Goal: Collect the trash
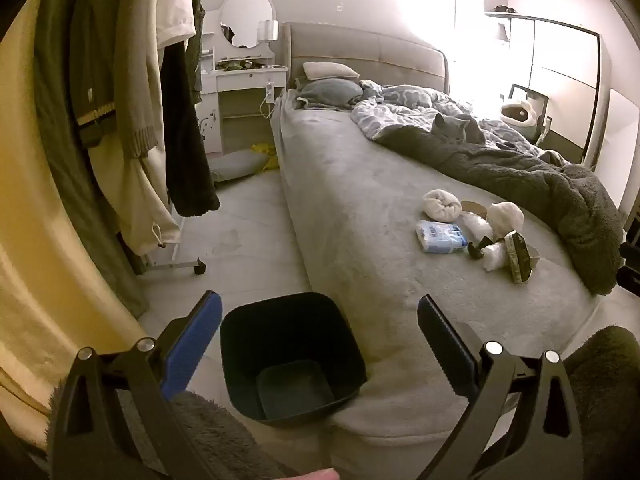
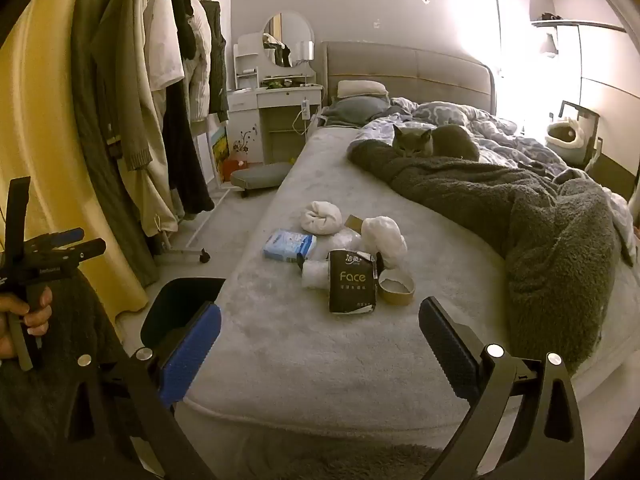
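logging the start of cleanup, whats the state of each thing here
left gripper: open, holding nothing
right gripper: open, holding nothing
bin: upright on the floor beside the bed, nothing visible in it
black tissue pack: on the bed, torn open
blue tissue pack: lying flat on the bed
tape roll: lying flat on the bed
cat: lying on the blanket
blanket: rumpled

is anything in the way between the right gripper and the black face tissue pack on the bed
Nothing visible. The right gripper is open over bare bed, and the black tissue pack lies straight ahead, nearest of the pile.
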